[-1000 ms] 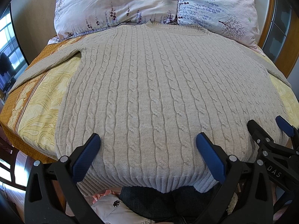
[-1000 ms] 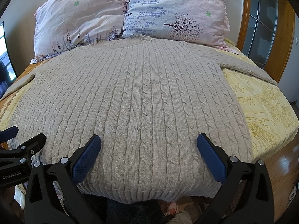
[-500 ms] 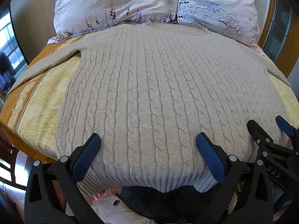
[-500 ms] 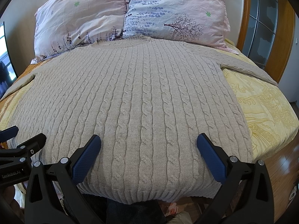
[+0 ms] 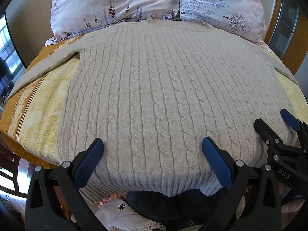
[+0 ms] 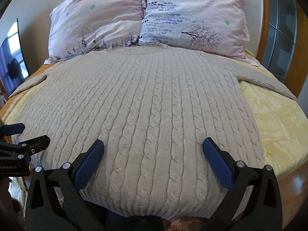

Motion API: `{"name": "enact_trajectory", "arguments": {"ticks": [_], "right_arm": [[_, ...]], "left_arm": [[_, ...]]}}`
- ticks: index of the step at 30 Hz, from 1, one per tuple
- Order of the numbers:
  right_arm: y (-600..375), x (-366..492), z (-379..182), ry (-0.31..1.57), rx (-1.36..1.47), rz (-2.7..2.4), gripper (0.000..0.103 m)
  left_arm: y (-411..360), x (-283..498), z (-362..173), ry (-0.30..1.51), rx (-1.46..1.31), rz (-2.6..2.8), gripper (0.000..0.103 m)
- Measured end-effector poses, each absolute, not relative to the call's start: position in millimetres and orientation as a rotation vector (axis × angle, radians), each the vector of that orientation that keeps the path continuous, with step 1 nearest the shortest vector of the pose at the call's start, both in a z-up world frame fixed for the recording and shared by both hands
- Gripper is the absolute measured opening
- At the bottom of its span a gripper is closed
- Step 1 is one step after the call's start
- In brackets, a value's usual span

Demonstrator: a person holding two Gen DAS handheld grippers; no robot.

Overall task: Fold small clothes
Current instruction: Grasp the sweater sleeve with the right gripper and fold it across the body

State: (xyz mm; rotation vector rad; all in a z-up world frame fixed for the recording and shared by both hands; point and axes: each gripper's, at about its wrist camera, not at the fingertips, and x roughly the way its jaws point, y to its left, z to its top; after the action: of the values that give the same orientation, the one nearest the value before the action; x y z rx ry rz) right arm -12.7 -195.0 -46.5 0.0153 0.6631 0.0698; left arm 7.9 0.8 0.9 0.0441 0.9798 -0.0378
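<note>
A beige cable-knit sweater (image 5: 154, 96) lies flat and spread out on the bed, collar toward the pillows, both sleeves stretched out sideways; it also fills the right wrist view (image 6: 146, 111). Its ribbed hem hangs over the near bed edge. My left gripper (image 5: 152, 152) is open and empty, hovering over the hem's left half. My right gripper (image 6: 154, 154) is open and empty over the hem's right half. The right gripper also shows at the right edge of the left wrist view (image 5: 277, 127). The left gripper shows at the left edge of the right wrist view (image 6: 28, 134).
Two floral pillows (image 5: 119, 5) (image 6: 192, 17) lie at the head of the bed. A yellow patterned bedspread (image 6: 277, 119) flanks the sweater. A wooden headboard frame (image 6: 300, 44) stands at the right. The person's dark clothing (image 5: 163, 204) is just below the hem.
Both grippers have risen or tipped slightly, so the sweater and pillows sit a little lower in view. The sweater has not moved and both grippers stay open.
</note>
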Motion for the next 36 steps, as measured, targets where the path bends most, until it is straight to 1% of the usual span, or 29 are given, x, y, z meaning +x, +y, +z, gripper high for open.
{"name": "enact_trajectory", "arguments": {"ticks": [16, 20, 27, 28, 30, 34, 35, 36], "right_arm": [[-201, -7, -43, 0.663, 0.048, 0.098, 0.102], [-230, 5, -34, 0.665, 0.168, 0.103, 0.102], [-337, 45, -8, 0.644, 0.421, -0.056, 0.102], [-355, 52, -6, 0.642, 0.46, -0.082, 0.1], [-385, 63, -3, 0.64, 0.528, -0.127, 0.09], [-446, 84, -13, 0.671, 0.744, -0.209, 0.074], [-461, 90, -17, 0.68, 0.797, -0.226, 0.067], [-469, 92, -20, 0.69, 0.826, -0.249, 0.063]], "left_arm": [[1, 15, 3, 0.957, 0.046, -0.054, 0.101], [7, 27, 8, 0.955, 0.038, -0.053, 0.101], [22, 66, 29, 0.927, 0.059, -0.015, 0.101], [24, 73, 31, 0.927, 0.056, -0.014, 0.101], [28, 88, 35, 0.931, 0.052, -0.009, 0.101], [33, 113, 41, 0.935, 0.042, -0.019, 0.101], [34, 119, 42, 0.941, 0.032, -0.03, 0.101], [36, 125, 43, 0.949, 0.013, -0.051, 0.101]]}}
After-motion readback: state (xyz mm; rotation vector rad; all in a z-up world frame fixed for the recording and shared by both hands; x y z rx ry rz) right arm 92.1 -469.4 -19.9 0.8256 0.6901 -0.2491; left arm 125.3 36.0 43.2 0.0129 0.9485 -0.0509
